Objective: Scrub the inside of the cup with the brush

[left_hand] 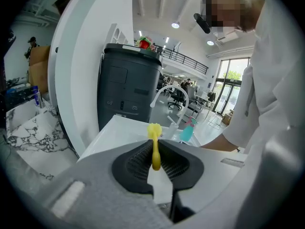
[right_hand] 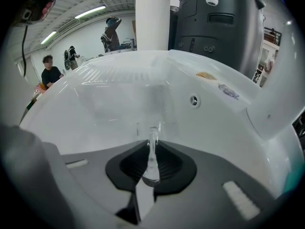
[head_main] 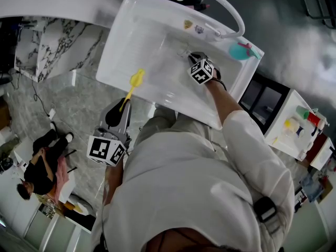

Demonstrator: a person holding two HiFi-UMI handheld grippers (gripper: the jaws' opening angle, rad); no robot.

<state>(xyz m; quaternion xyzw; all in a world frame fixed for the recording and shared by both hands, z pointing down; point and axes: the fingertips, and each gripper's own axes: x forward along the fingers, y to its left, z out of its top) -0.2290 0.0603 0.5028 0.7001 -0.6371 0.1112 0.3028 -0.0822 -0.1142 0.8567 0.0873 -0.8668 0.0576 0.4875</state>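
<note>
Two hand-held grippers, both clamped. Left hand-held gripper (left_hand: 156,150): pinching yellow brush (head_main: 135,81) by its handle, bristles over the sink's (head_main: 131,30) near edge. Right hand-held gripper (right_hand: 152,152): pinching clear cup (right_hand: 143,108) by the rim, low inside the sink. Advised: turn cup mouth toward bristles, keep rim grip firm.
</note>
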